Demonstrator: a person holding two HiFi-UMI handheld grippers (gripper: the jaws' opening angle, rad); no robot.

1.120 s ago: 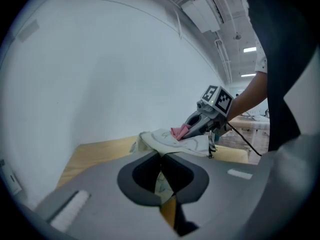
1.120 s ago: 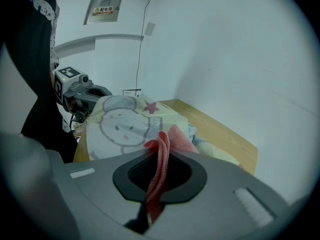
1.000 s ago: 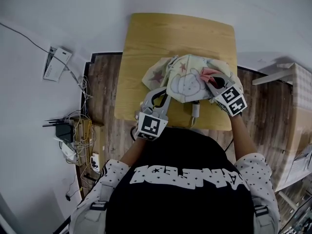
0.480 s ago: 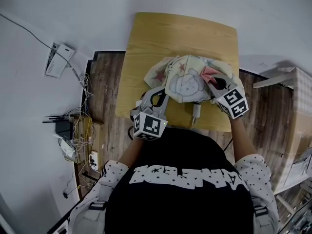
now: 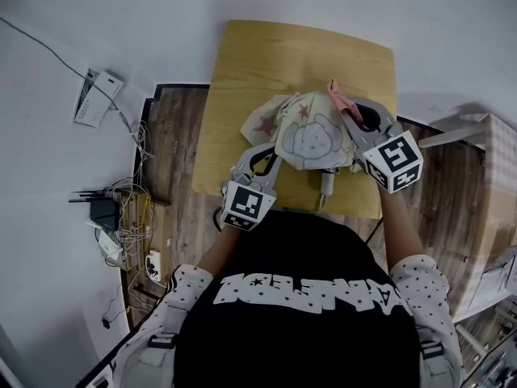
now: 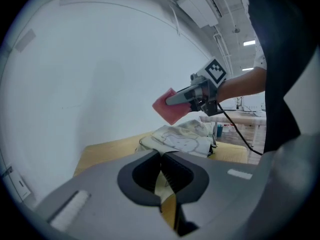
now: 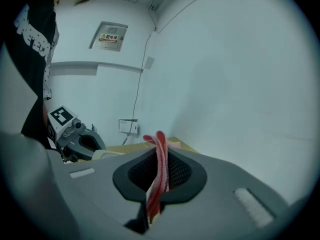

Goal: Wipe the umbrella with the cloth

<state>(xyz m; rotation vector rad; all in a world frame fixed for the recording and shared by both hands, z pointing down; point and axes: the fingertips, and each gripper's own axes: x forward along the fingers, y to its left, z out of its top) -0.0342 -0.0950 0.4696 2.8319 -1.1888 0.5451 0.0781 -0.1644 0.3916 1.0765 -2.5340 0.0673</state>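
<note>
A folded cream umbrella (image 5: pixel 309 134) printed with stars and a cartoon animal lies on the wooden table (image 5: pixel 266 63), its handle (image 5: pixel 324 186) toward the near edge. My left gripper (image 5: pixel 273 158) is shut on the umbrella's near edge, with cream fabric (image 6: pixel 167 189) pinched between its jaws (image 6: pixel 161 155). My right gripper (image 5: pixel 349 113) is shut on a pink cloth (image 5: pixel 336 97) and is raised above the umbrella's right side. The left gripper view shows that cloth (image 6: pixel 169 107) held in the air above the umbrella (image 6: pixel 181 136). Folded pink cloth (image 7: pixel 160 140) sticks up between the right gripper's jaws (image 7: pixel 161 156).
A cardboard box (image 5: pixel 494 186) stands right of the table. Cables, a power strip and a router (image 5: pixel 113 221) lie on the floor at the left, and a white device (image 5: pixel 95 102) lies on the pale floor at the upper left. The table's far half (image 5: pixel 303 51) is bare.
My right gripper has lifted the pink cloth off the umbrella and carried it up, toward the far side. The left gripper has kept its hold in the same place.
</note>
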